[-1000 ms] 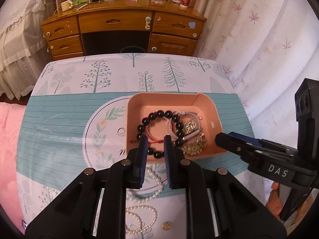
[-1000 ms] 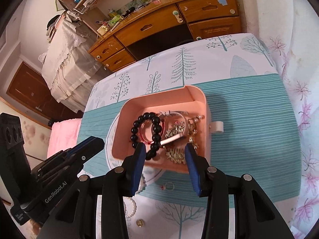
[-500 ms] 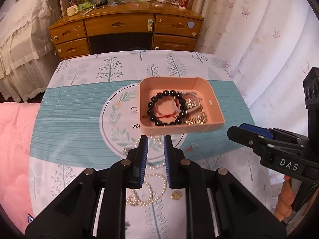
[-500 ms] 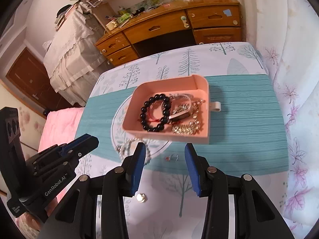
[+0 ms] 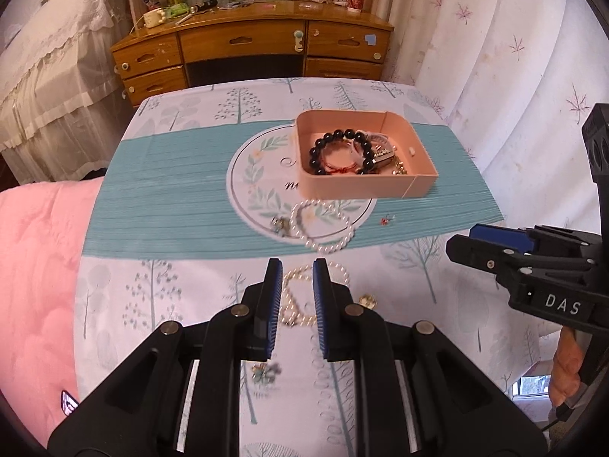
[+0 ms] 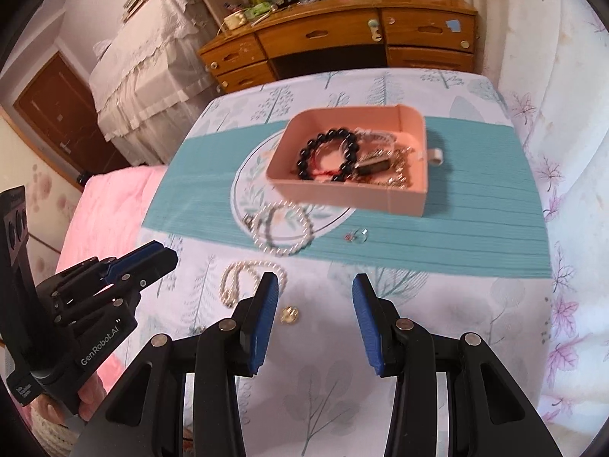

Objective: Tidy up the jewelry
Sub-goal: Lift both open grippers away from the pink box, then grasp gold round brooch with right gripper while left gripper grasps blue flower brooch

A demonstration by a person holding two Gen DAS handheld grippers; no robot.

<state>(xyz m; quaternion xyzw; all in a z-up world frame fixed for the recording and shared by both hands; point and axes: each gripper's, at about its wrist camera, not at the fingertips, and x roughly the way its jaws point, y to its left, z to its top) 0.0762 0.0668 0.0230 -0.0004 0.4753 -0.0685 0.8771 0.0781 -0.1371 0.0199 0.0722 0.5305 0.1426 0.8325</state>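
1. Hovering above the near end of the table (image 5: 160,205), the left gripper (image 5: 297,266) has its blue pads a narrow gap apart, with nothing held between them.
2. Seen through that gap, a cream pearl strand (image 5: 304,297) lies looped on the tablecloth below, not touched by the pads as far as the view shows.
3. To its right, the right gripper (image 6: 315,283) has its fingers parted wider and empty, over bare cloth.
4. A small gold piece (image 6: 289,314) lies on the cloth just beside the right gripper's left finger in the right wrist view.
5. Further out, a pink box (image 5: 365,186) stands on the teal band of the cloth, partly over a round leaf print.
6. Inside the box lie a black bead bracelet (image 5: 338,152), a red cord, and a tangle of gold and silver chains (image 6: 399,175).
7. A white pearl bracelet (image 5: 323,228) lies in a ring on the cloth just in front of the box, apart from it.
8. A tiny ring (image 6: 357,234) with a red spot lies on the teal band to the right of that bracelet.
9. Another small ornament (image 5: 279,224) sits just left of the white bracelet; it is too blurred to name.
10. A white clip-like bit (image 6: 434,156) rests against the box's right wall, outside.
11. A wooden desk (image 5: 243,45) stands beyond the table.
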